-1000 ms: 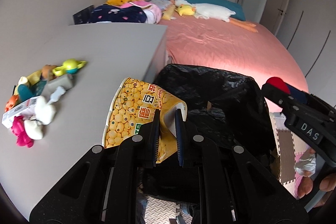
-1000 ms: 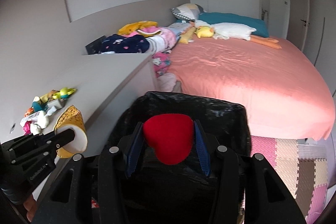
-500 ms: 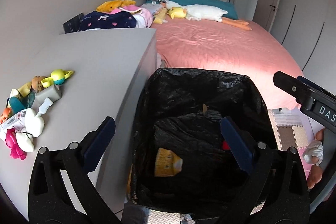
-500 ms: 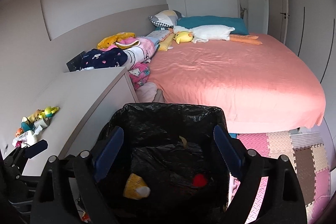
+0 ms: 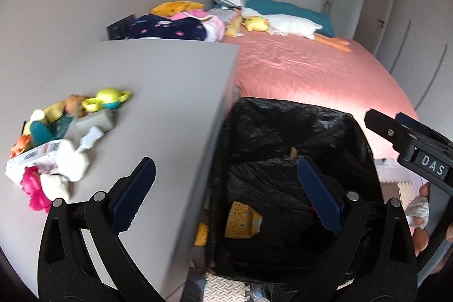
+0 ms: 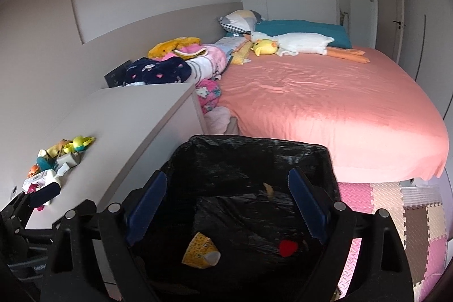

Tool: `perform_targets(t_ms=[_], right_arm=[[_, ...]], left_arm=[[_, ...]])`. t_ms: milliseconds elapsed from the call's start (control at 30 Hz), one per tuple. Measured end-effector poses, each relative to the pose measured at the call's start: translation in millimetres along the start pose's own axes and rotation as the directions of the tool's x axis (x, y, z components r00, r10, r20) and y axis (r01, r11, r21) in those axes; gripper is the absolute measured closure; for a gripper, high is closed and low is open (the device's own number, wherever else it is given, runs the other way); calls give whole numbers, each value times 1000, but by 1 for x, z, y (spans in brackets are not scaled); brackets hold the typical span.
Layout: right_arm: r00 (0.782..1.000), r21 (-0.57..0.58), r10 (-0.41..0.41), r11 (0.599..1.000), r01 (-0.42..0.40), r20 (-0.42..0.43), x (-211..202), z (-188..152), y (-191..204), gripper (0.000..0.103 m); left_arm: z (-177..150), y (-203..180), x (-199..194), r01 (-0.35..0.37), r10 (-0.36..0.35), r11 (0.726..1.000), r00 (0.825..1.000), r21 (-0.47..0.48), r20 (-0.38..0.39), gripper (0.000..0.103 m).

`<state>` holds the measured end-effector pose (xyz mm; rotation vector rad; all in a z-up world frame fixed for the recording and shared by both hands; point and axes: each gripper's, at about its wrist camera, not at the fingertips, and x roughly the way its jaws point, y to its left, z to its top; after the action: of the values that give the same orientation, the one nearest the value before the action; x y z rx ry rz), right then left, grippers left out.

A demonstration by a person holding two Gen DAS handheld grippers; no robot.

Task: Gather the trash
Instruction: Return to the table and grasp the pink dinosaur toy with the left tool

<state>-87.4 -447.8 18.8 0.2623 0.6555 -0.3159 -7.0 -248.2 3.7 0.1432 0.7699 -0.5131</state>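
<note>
Trash (image 6: 201,253) is lying in the bin (image 6: 252,149) — both grippers' (image 5: 226,196) (image 6: 226,207) fingers are standing spread and empty, so they should be swinging clear toward the tabletop (image 5: 158,81) clutter.

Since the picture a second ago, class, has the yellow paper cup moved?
Yes. The yellow paper cup has dropped from the left gripper's fingers, level with the grey cabinet top, to the bottom of the black-lined bin.
</note>
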Motion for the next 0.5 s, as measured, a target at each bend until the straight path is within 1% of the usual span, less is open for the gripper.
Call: perform_targets(t_ms=[167,300,400,500], right_arm=[[999,-27,43,999,-44,-9,8,-1,27,15],[996,-43,85,995,-86,-21,14,-4,50,15],[990,-51,133,990,-135,-36,19,-5,68,15],[986,-65,158,985,-161,-45,23,-7,85,15]], left_arm=[[-1,33,-7,-72,72,996,997,-52,0,6],[-5,61,-11,-131,130,987,991,-97,-16,6],[-9,81,-16,-156,154,980,988,-124,-24,6],[-12,96,-22,-182,181,973,983,-144,-21,6]])
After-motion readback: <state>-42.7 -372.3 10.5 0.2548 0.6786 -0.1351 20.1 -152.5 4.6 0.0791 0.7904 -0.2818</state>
